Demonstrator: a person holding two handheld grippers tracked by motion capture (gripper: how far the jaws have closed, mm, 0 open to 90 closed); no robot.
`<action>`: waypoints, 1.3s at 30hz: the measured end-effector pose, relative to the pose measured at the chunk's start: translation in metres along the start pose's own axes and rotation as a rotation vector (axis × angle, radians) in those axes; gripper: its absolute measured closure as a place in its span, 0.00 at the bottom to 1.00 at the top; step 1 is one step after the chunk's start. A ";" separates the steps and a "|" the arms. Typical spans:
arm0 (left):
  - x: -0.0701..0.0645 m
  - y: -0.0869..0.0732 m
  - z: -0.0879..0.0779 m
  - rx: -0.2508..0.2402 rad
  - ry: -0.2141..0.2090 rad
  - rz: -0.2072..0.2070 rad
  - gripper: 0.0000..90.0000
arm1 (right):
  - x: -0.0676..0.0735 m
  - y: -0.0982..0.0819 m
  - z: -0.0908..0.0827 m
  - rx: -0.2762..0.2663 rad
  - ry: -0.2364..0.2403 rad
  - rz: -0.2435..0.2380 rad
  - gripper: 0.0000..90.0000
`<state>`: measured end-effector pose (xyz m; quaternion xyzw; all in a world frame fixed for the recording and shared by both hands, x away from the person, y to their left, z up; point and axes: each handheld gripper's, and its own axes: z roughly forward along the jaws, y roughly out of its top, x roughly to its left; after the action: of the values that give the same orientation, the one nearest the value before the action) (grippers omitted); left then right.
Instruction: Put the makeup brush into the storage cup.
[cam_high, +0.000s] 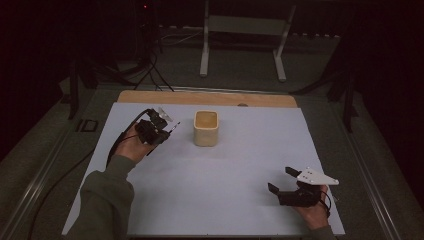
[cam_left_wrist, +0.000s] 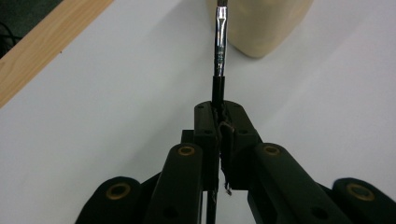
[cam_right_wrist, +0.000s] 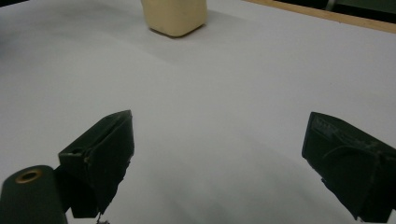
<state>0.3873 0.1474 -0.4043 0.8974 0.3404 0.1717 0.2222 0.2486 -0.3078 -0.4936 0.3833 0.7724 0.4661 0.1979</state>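
Left gripper (cam_high: 167, 127), upper left of centre in the high view, is clenched on a thin brush (cam_left_wrist: 220, 42), its metal ferrule pointing at the cream cup (cam_high: 206, 128) mid-frame. Pick looks done; drop into the cup is left, tip short of the rim. Cup interior looks empty from above. Right gripper (cam_high: 281, 181), lower right, is released, holding nothing, above the white mat (cam_high: 240, 200).
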 end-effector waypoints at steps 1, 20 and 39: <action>0.000 0.000 -0.001 -0.005 0.000 -0.003 0.96 | 0.000 0.000 0.000 0.000 0.000 0.000 0.10; -0.001 0.005 -0.006 -0.120 0.034 -0.036 0.96 | 0.000 0.000 -0.001 -0.011 0.005 0.003 0.10; -0.002 0.011 -0.013 -0.254 0.041 -0.046 0.96 | 0.000 0.001 -0.002 -0.013 0.007 0.000 0.10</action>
<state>0.3860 0.1420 -0.3882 0.8503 0.3409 0.2264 0.3308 0.2476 -0.3084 -0.4923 0.3804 0.7700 0.4725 0.1979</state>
